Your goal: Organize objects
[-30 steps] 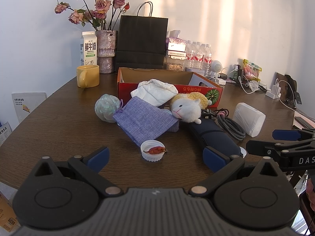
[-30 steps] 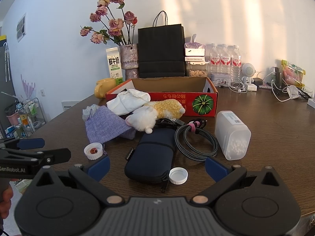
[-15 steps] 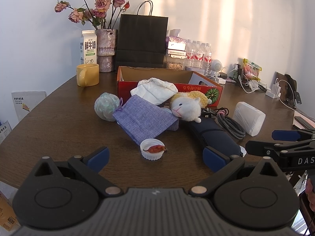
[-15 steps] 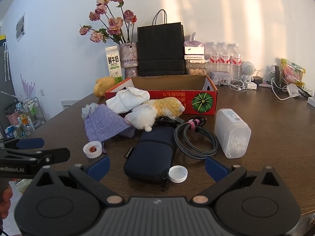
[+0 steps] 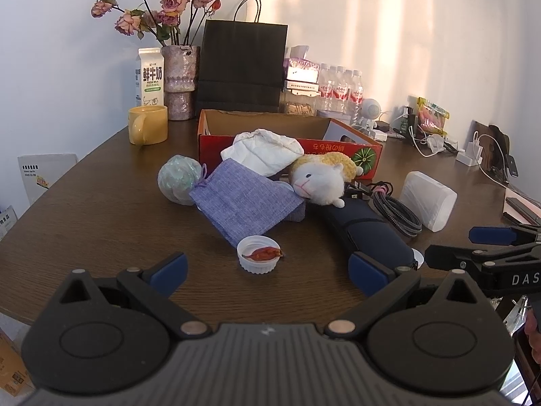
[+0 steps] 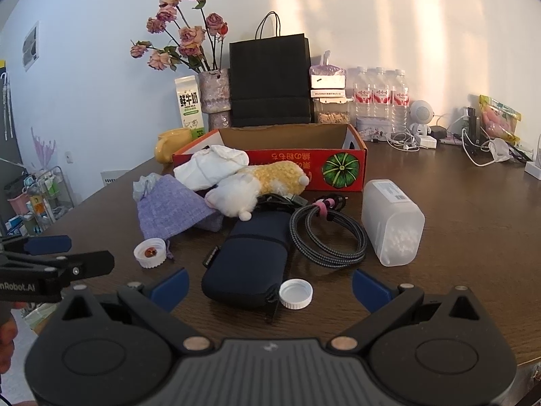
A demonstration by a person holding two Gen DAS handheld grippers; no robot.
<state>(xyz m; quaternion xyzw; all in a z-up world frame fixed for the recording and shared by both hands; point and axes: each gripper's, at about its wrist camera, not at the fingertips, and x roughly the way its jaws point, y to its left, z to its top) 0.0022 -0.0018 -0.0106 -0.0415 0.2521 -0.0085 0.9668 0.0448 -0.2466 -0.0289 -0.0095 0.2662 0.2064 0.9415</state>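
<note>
A red cardboard box (image 5: 338,150) (image 6: 304,165) stands open behind a pile: white cloth (image 5: 267,150), purple pouch (image 5: 247,199) (image 6: 169,206), plush sheep (image 5: 321,179) (image 6: 257,186), navy case (image 5: 365,233) (image 6: 250,257), braided cable (image 6: 328,233) and a clear plastic container (image 5: 427,199) (image 6: 392,220). A white cap with a red bit (image 5: 258,253) (image 6: 150,252) lies just ahead of my left gripper (image 5: 267,267), which is open and empty. My right gripper (image 6: 268,286) is open above the table's near edge, a plain white cap (image 6: 296,293) and the case's end between its fingers.
At the back stand a black paper bag (image 5: 241,64), a vase of dried roses (image 5: 177,81), a milk carton (image 5: 148,77), a yellow mug (image 5: 147,123) and water bottles (image 6: 380,98). Chargers and cables (image 6: 473,145) clutter the far right. A wrapped ball (image 5: 179,179) lies left of the pouch.
Both views have drifted slightly; the flowers and bag sit a little higher in frame. Nothing on the table has moved and both grippers stay open.
</note>
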